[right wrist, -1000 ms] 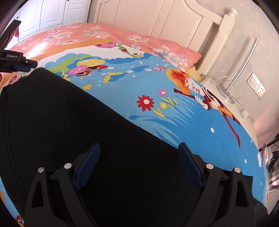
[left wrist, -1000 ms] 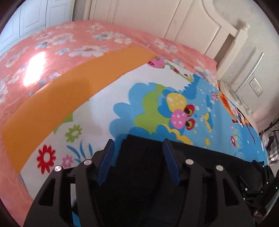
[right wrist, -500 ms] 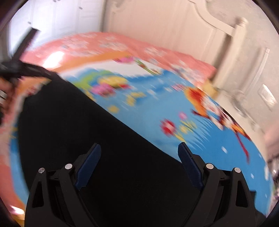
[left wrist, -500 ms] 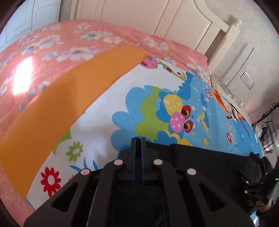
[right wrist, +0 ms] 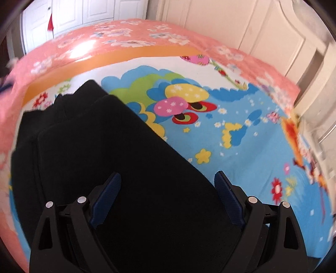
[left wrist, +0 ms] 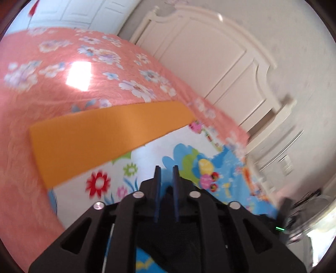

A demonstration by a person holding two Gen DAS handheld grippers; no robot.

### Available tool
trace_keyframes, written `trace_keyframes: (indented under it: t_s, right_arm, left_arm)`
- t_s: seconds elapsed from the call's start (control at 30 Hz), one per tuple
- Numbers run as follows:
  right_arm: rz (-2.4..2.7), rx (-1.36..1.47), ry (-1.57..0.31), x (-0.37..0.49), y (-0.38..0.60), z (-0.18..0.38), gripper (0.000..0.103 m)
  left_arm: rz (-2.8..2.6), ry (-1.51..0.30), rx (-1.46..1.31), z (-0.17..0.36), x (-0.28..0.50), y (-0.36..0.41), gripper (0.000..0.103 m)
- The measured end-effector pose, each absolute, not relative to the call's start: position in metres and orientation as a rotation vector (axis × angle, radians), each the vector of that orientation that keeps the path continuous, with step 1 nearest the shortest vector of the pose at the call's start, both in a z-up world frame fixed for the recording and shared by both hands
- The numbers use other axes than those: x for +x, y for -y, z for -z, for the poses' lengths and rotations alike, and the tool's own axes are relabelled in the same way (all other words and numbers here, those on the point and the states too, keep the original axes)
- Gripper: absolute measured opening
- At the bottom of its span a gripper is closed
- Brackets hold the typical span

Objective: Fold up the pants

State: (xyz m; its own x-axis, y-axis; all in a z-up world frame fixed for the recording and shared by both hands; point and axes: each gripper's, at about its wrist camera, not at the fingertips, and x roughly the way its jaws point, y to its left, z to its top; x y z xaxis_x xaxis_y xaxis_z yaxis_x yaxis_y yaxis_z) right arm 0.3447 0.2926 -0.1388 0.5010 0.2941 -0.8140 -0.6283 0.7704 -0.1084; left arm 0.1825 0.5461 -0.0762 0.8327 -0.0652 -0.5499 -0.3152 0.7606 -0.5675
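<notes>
The black pants (right wrist: 117, 151) lie on the cartoon-print sheet (right wrist: 241, 126) of the bed, with a fold of cloth lifted at the far left end. My right gripper (right wrist: 167, 180) is open, its blue pads spread wide just above the pants. My left gripper (left wrist: 167, 170) is shut on an end of the black pants (left wrist: 178, 237) and holds it lifted above the sheet (left wrist: 109, 182); the cloth hangs behind and below the fingers.
A pink floral quilt (left wrist: 63, 73) with an orange band (left wrist: 100, 130) covers the far side of the bed. A white headboard (left wrist: 220, 52) and wall stand behind. White cupboard doors (right wrist: 73, 16) are at the far left.
My left gripper closed on the pants end and lifted it up, tilting toward the headboard. My right gripper stayed open and swung left over the pants.
</notes>
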Motion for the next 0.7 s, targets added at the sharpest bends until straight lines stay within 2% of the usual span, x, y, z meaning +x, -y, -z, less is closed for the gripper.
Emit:
trace_keyframes:
  t_s: [0.03,0.07,0.1,0.2,0.3,0.37,0.43,0.47,0.57,0.7]
  right_arm:
    - [-0.567,-0.408,-0.897,0.349,-0.290,0.139,0.094]
    - [-0.569,-0.400,-0.912,0.352,-0.289,0.141,0.096]
    - [-0.571,-0.398,-0.916,0.352,-0.290,0.142,0.096]
    - [-0.561,-0.410,-0.910,0.351,-0.291,0.142,0.098]
    - [-0.569,-0.404,-0.914,0.351,-0.291,0.142,0.098]
    - [-0.578,-0.377,-0.935,0.355,-0.288,0.143,0.098]
    - [-0.582,-0.369,-0.946,0.356,-0.289,0.143,0.098]
    - [-0.583,-0.372,-0.940,0.355,-0.289,0.142,0.098]
    - [-0.572,-0.362,-0.900,0.349,-0.288,0.131,0.098]
    - [-0.791,-0.173,-0.907,0.319,-0.289,0.108,0.098]
  left_arm:
    - [-0.142,-0.566,-0.755,0.080,0.161,-0.545,0.044]
    - [-0.149,-0.562,-0.794,0.086,0.147,-0.543,0.050]
    - [-0.138,-0.555,-0.855,0.097,0.132,-0.539,0.053]
    - [-0.090,-0.572,-0.944,0.123,0.120,-0.523,0.054]
    - [-0.055,-0.601,-0.993,0.144,0.131,-0.508,0.053]
    - [-0.032,-0.621,-1.014,0.154,0.142,-0.498,0.043]
    - [-0.025,-0.646,-1.013,0.162,0.152,-0.492,0.027]
    - [-0.011,-0.646,-1.027,0.165,0.155,-0.491,0.023]
    - [-0.016,-0.627,-1.052,0.170,0.156,-0.492,0.021]
    - [-0.038,-0.610,-1.073,0.178,0.155,-0.492,0.021]
